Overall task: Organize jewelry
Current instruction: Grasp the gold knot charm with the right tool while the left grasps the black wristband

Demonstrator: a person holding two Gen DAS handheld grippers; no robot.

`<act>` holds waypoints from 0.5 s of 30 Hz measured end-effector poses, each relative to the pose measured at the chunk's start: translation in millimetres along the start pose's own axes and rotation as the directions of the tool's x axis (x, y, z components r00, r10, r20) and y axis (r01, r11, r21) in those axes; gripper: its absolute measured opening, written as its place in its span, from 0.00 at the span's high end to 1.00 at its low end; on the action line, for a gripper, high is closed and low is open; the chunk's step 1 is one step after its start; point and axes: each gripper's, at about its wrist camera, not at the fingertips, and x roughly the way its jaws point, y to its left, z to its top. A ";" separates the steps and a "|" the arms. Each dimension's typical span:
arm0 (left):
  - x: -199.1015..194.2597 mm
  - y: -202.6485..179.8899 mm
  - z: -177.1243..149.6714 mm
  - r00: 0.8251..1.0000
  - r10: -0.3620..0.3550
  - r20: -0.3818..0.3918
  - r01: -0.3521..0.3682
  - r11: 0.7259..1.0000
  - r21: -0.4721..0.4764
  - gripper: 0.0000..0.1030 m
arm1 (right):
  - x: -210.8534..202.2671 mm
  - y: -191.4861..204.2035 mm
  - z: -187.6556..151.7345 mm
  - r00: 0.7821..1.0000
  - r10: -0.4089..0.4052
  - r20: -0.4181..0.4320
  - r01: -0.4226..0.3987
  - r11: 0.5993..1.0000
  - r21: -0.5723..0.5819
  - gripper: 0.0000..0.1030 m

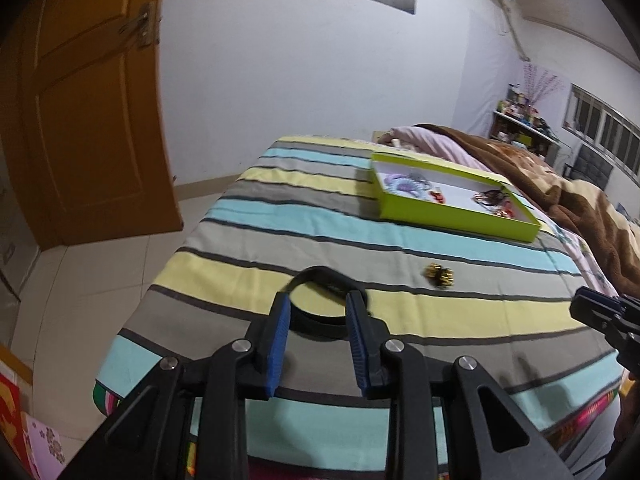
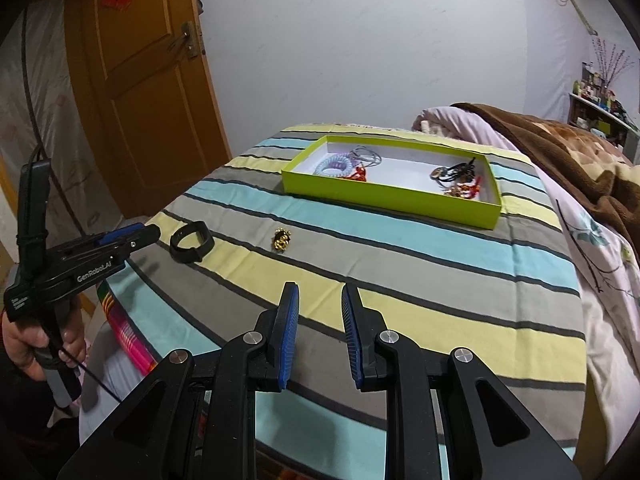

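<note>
**Black band lined up for the left tool, gold piece waiting**

The black band (image 1: 320, 300), a smooth rubbery loop lying flat on the striped bed cover (image 1: 248, 216), sits at the near left of the bed, just ahead of your left tool (image 1: 318, 316). That tool's jaws stand wide apart and frame the loop; in the right wrist view its tips stop just short of the band, so nothing is gripped. Wide jaws probably suit a loop this broad: you can close on one side of the strap rather than across it.

To the right of the band, apart from it, lies the small gold ornament (image 1: 439, 275), shiny and knobbly, likely harder to pinch cleanly.

Your right tool (image 2: 319, 312) hovers over the near stripes with its jaws partly apart and nothing between them, pointing roughly towards the gold piece.

Farther off rests the lime-green box (image 2: 384, 196), a shallow cardboard tray with a white inside. A pale coiled tie and cords sit at its left end, dark and red-gold pieces at its right, leaving the middle free, probably for these two.
</note>
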 end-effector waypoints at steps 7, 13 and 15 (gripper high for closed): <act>19.7 13.9 0.3 0.999 0.000 -0.045 -0.002 0.999 -0.052 0.71 | 21.5 9.6 10.3 1.000 0.018 -0.015 -0.019 1.000 -0.018 0.78; 35.7 18.4 0.8 0.997 -0.007 -0.080 0.001 0.997 -0.079 0.71 | 42.6 15.9 17.9 0.999 0.035 -0.037 -0.035 0.999 -0.019 0.78; 41.5 20.9 0.8 0.995 -0.013 -0.097 0.003 0.995 -0.101 0.71 | 49.3 17.8 20.7 0.998 0.039 -0.042 -0.039 0.999 -0.021 0.78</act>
